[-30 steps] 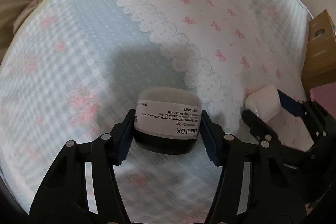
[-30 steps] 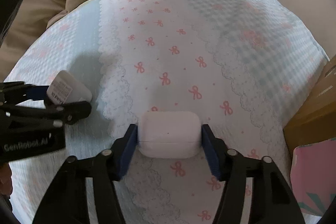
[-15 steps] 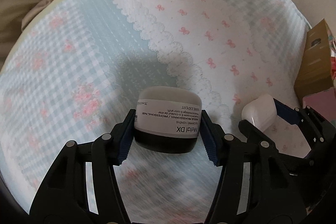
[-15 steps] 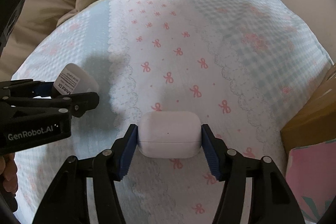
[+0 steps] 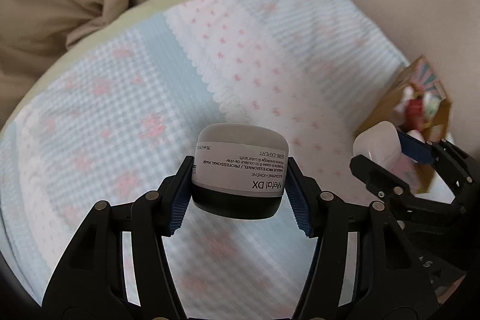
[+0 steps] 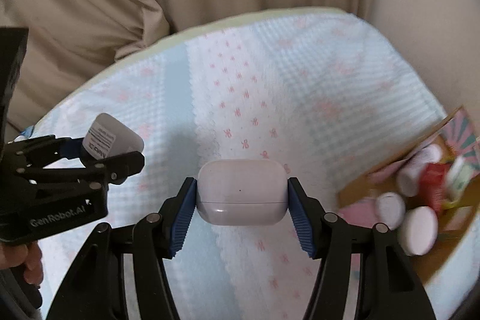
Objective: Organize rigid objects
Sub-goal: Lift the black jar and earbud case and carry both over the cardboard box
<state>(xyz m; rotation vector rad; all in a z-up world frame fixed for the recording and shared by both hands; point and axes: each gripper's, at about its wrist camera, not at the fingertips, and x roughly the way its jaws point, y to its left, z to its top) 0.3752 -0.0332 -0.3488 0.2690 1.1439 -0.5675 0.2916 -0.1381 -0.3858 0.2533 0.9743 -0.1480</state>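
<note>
Left gripper (image 5: 238,185): I have it clamped on jar (image 5: 240,167). Right gripper (image 6: 240,197): clamped on white case (image 6: 241,194). Both held clear of cloth (image 6: 300,98), likely bound for box (image 6: 420,200).

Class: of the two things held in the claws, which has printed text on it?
The jar in the left claw; the white case is plain.

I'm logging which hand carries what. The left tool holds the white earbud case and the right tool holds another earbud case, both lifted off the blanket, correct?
Not quite. The left tool holds a labelled cosmetic jar, as the left wrist view shows. The right tool does hold the earbud case, above the blanket.
</note>
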